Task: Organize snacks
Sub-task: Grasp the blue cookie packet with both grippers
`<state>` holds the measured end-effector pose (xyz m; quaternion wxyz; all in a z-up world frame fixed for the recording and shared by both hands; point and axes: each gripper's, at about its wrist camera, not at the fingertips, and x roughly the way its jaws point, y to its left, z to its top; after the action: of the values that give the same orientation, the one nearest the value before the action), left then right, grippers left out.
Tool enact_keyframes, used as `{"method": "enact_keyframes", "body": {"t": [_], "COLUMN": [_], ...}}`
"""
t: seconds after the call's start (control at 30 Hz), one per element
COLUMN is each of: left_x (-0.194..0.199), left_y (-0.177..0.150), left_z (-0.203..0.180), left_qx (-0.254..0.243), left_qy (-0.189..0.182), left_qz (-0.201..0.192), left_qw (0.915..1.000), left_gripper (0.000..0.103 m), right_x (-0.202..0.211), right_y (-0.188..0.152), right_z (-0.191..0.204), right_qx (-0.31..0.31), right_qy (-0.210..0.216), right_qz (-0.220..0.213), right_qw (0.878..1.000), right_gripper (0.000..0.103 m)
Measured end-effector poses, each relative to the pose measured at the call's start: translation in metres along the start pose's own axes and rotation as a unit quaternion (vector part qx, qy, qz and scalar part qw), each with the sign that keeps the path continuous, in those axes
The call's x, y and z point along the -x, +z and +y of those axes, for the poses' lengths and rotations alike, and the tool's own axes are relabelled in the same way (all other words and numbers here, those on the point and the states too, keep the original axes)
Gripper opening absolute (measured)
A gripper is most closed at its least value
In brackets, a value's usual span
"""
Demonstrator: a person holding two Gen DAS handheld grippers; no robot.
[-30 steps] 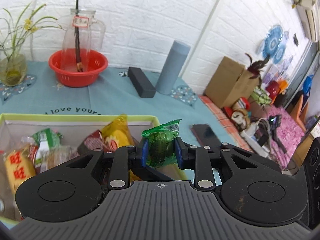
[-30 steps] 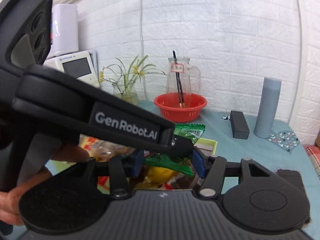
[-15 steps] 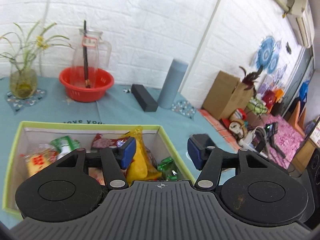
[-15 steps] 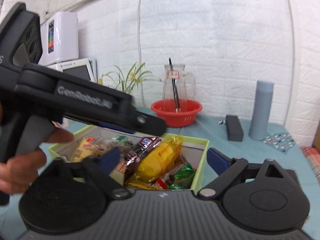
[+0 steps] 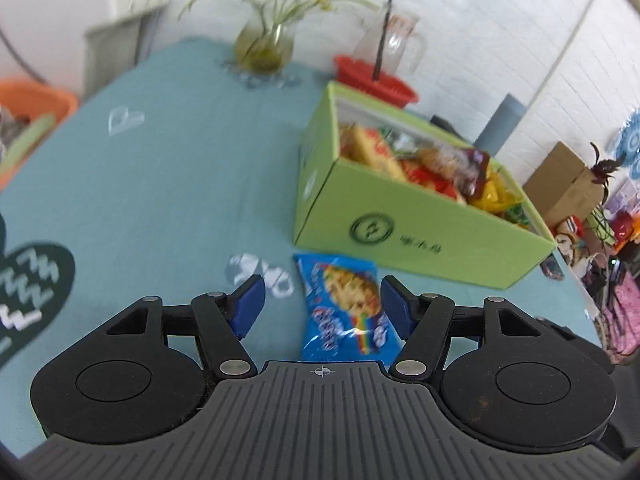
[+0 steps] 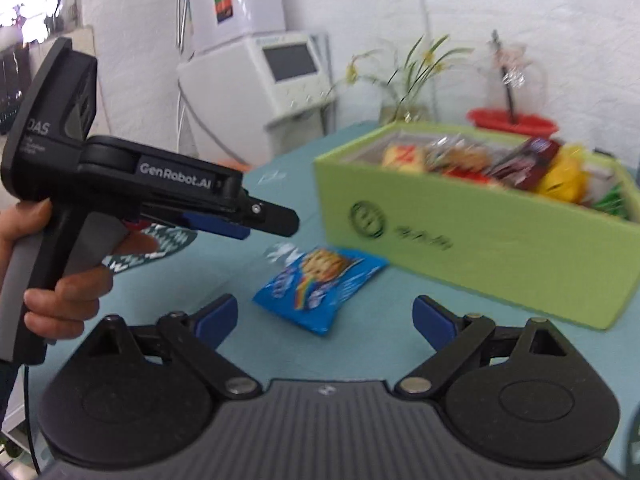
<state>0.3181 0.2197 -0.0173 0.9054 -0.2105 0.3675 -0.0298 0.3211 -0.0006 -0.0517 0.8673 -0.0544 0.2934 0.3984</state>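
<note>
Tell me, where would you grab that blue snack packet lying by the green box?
Probably across the blue snack packet at its puffy middle, coming from above. It lies flat on the teal tablecloth, so there is no underside to reach, and the open left gripper already straddles it.

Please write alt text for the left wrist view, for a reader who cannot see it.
A blue snack packet lies on a teal tablecloth between the open left gripper fingers, untouched. Just beyond it stands a green box full of snacks.

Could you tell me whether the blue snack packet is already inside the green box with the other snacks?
No, the blue snack packet lies flat on the teal tablecloth just outside the front wall of the green box.
</note>
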Motion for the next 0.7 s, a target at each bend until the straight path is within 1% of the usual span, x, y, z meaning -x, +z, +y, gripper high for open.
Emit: {"method": "enact_keyframes", "body": {"t": [0.07,0.13,0.2,0.33,0.47,0.5,0.53,0.57,0.6,0.7], "left_x": [-0.01,-0.021,-0.03,-0.04,-0.05,-0.049,-0.05,-0.049,-0.048,-0.036], "left_y": [0.004,0.008,0.011,0.015,0.011,0.01,0.009,0.007,0.004,-0.012], "left_z": [0.006,0.006,0.004,-0.004,-0.011,-0.012,-0.014,-0.016,-0.016,-0.028], "left_qx": [0.003,-0.004,-0.014,-0.024,-0.04,-0.044,-0.048,-0.05,-0.047,-0.05], "left_qy": [-0.017,-0.019,-0.028,-0.047,-0.042,-0.039,-0.035,-0.035,-0.042,-0.033], "left_qz": [0.016,0.036,0.046,0.055,0.064,0.06,0.059,0.062,0.067,0.068], "left_qw": [0.9997,0.9992,0.9985,0.9971,0.9963,0.9964,0.9965,0.9962,0.9957,0.9959], "left_gripper": [0.048,0.048,0.048,0.048,0.046,0.045,0.036,0.032,0.023,0.022], "right_x": [-0.019,-0.034,-0.043,-0.055,-0.059,-0.059,-0.059,-0.057,-0.055,-0.039], "right_y": [0.002,0.006,0.01,0.014,0.012,0.012,0.012,0.011,0.011,0.002], "right_z": [0.006,0.007,0.006,0.006,0.006,0.007,0.008,0.01,0.012,0.021], "right_qx": [0.007,0.005,-0.001,-0.001,0.003,0.004,0.005,0.01,0.018,0.029], "right_qy": [-0.005,-0.009,-0.011,-0.017,-0.022,-0.023,-0.025,-0.025,-0.023,-0.022], "right_qz": [0.012,0.022,0.024,0.033,0.035,0.035,0.036,0.035,0.037,0.044], "right_qw": [1.0,1.0,1.0,0.999,0.999,0.999,0.999,0.999,0.999,0.998], "right_gripper": [0.094,0.094,0.093,0.093,0.094,0.094,0.093,0.085,0.077,0.074]}}
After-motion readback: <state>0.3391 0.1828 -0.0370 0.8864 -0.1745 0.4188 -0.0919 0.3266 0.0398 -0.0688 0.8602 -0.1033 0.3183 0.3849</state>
